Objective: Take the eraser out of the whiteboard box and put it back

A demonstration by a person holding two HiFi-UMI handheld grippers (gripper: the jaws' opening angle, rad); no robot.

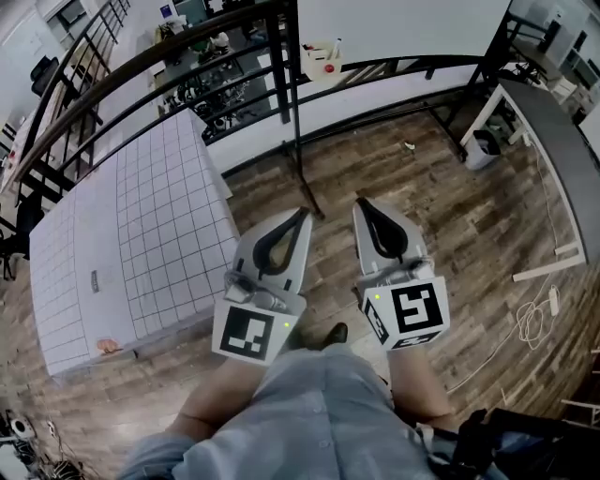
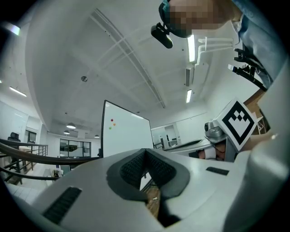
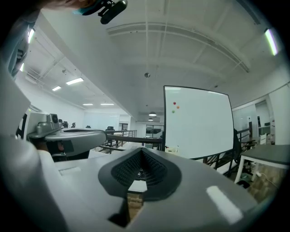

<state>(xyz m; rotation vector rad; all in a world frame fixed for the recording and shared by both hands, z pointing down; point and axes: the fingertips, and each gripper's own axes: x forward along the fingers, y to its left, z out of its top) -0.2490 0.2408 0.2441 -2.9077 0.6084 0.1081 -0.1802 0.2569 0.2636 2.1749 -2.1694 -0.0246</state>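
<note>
Left tool (image 1: 303, 214) and right tool (image 1: 362, 202) — both clenched, empty — hang side by side over the floor (image 1: 459, 216). The whiteboard box (image 1: 323, 62) sits at the whiteboard (image 1: 403, 26)'s lower left corner, well apart — eraser too small to tell.

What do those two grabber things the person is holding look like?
The left tool and right tool are pale grey wedges tapering to a point, with dark ribbed pads inside. Each carries a white cube printed with black square markers. The person wears a light blue shirt.
</note>
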